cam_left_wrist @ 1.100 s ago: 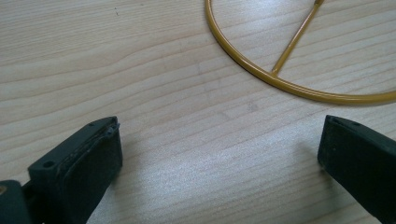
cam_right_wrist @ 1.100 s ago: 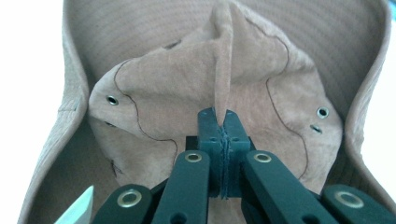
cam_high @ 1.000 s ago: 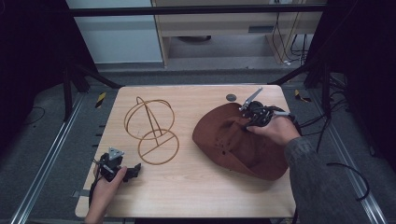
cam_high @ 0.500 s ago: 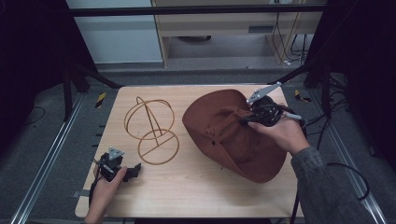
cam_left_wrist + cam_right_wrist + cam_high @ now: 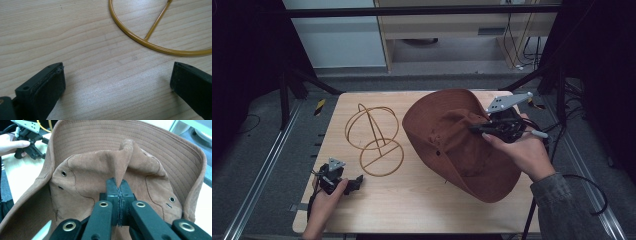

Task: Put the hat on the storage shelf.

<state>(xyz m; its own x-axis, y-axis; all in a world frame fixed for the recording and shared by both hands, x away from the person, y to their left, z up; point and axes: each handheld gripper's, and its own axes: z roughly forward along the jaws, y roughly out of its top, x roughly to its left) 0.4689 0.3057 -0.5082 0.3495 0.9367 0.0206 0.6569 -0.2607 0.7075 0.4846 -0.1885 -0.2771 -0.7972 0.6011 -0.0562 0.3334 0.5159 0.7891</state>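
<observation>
A brown suede wide-brim hat point(image 5: 452, 140) hangs tilted above the right half of the table, its brim raised. My right gripper point(image 5: 478, 126) is shut on a pinched fold of the hat's crown point(image 5: 122, 167), the jaws pressed together around the fabric point(image 5: 118, 185). A gold wire hat stand point(image 5: 374, 137) with a round base stands left of centre. My left gripper point(image 5: 357, 180) rests on the table near the front left corner, jaws wide open and empty, just short of the stand's base ring point(image 5: 150, 42).
The wooden table point(image 5: 422, 205) has bare surface along its front edge. Metal frame rails run along both sides, and cables lie on the floor at the right. The left hand with its gripper point(image 5: 27, 137) appears beyond the hat's brim.
The right gripper has lifted the hat off the table and carried it up and toward the left; the brim now stands raised. The left gripper has stayed still.
</observation>
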